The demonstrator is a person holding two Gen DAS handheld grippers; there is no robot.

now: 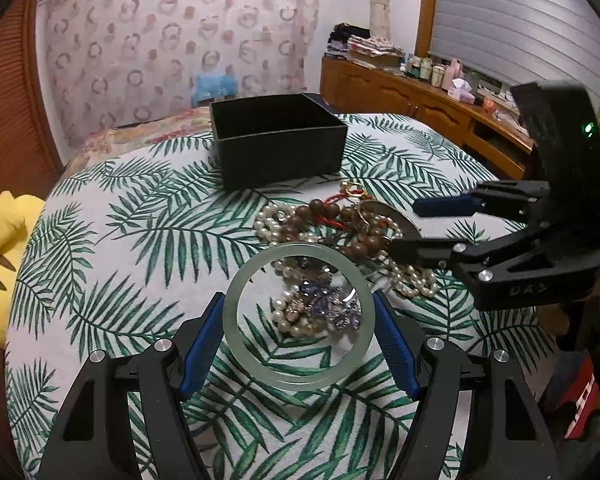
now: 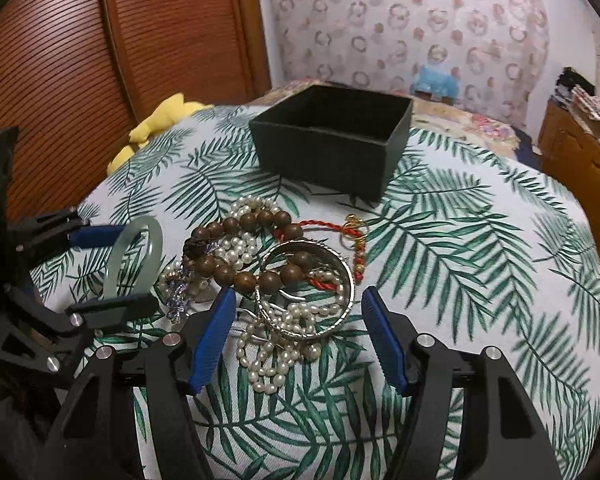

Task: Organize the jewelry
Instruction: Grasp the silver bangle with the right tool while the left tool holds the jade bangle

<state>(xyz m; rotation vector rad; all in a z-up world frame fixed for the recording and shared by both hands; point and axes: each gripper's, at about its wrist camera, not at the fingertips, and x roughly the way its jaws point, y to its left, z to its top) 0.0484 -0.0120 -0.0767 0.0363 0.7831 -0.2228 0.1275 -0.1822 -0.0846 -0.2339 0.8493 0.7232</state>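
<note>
A: Bedroom, leaf-print bedspread (image 1: 112,248), jewelry all heaped in one pile mid-bed, black box (image 1: 278,140) open behind it and looks empty, so sorting has barely begun, I'd guess.

B: Left gripper (image 1: 300,316)?

A: Clamped across the jade bangle (image 1: 298,318), blue pads on opposite outer edges. Bangle stands tilted up off the cloth, so it's carried, not resting.

B: Why across the width?

A: Rigid ring; squeezing the rim keeps it from slipping, probably.

B: Right gripper (image 2: 296,308)?

A: Jaws apart, straddling the silver bangle (image 2: 310,288); pads not touching it. Wooden beads (image 2: 240,248) and pearls (image 2: 276,344) run through that bangle, with a red cord (image 2: 324,226) beside, so a lift may drag them along.
</note>
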